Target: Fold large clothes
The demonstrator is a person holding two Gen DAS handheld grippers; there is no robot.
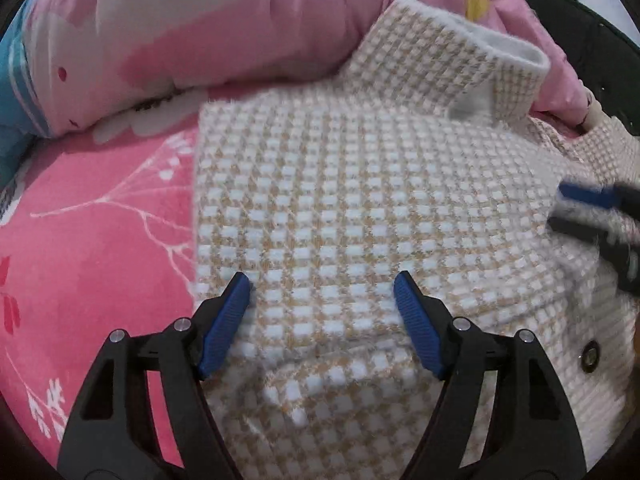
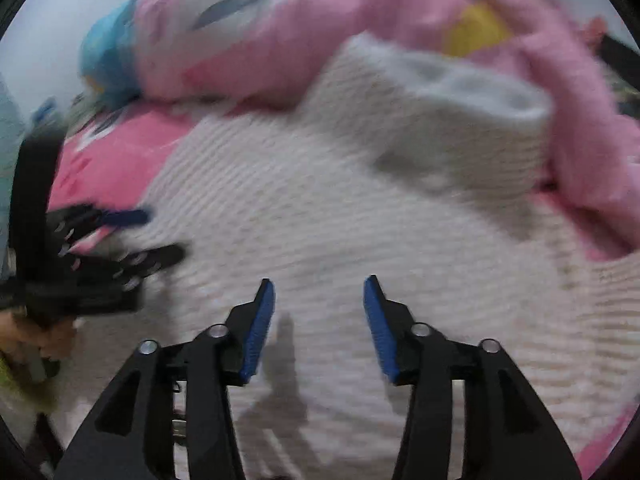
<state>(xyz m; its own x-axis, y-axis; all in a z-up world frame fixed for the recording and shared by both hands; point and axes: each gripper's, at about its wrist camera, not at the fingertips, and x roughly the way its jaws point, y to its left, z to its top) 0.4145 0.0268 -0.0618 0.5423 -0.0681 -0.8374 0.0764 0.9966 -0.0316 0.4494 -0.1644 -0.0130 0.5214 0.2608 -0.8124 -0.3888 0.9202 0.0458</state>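
A cream and tan checked woolly coat [image 1: 360, 208] lies folded on the bed, its left edge straight and its white-lined collar [image 1: 472, 52] raised at the far end. A dark round snap [image 1: 590, 354] shows on its right flap. My left gripper [image 1: 322, 284] hovers open over the coat's near part with only the flat cloth below it. In the right wrist view the coat [image 2: 360, 208] is blurred. My right gripper [image 2: 319, 286] stands open above it, nothing between its pads. Each gripper shows at the other view's edge: right gripper [image 1: 576, 212], left gripper [image 2: 156, 236].
A bright pink sheet with white branch print [image 1: 100, 208] covers the bed left of the coat. A bunched pink quilt [image 1: 208, 20] with a blue end [image 1: 12, 80] lies along the far side, touching the collar. A hand [image 2: 40, 336] holds the left gripper.
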